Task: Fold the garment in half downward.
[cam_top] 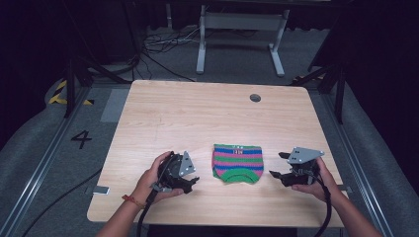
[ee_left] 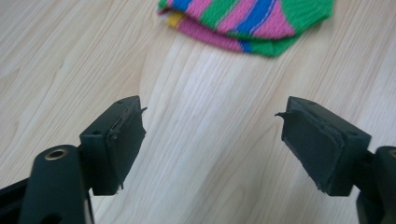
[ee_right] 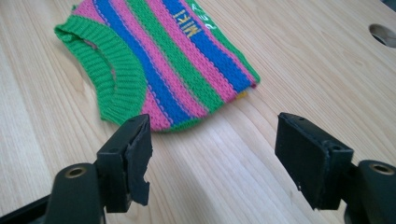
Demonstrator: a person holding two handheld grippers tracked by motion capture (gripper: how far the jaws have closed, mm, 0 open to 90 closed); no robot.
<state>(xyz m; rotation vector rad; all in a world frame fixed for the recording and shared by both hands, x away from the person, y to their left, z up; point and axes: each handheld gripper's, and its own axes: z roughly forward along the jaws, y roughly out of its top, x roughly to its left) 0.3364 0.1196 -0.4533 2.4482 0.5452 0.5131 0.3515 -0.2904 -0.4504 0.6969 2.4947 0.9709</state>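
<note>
Striped knit garment (cam_top: 237,163) lies near the table (cam_top: 188,118) front edge, between left gripper (cam_top: 190,181) and right gripper (cam_top: 277,165), both jaws released.

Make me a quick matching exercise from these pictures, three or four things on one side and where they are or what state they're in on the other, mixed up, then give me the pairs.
Things
1. left tool
2. right tool
3. striped knitted garment
4. round hole in the table

Places or states
A. lies flat between the two tools, near the front edge
B. far side of the wooden table, right of centre
C. open, held to the left of the garment
D. open, held to the right of the garment

Pairs: 1-C, 2-D, 3-A, 4-B
</note>
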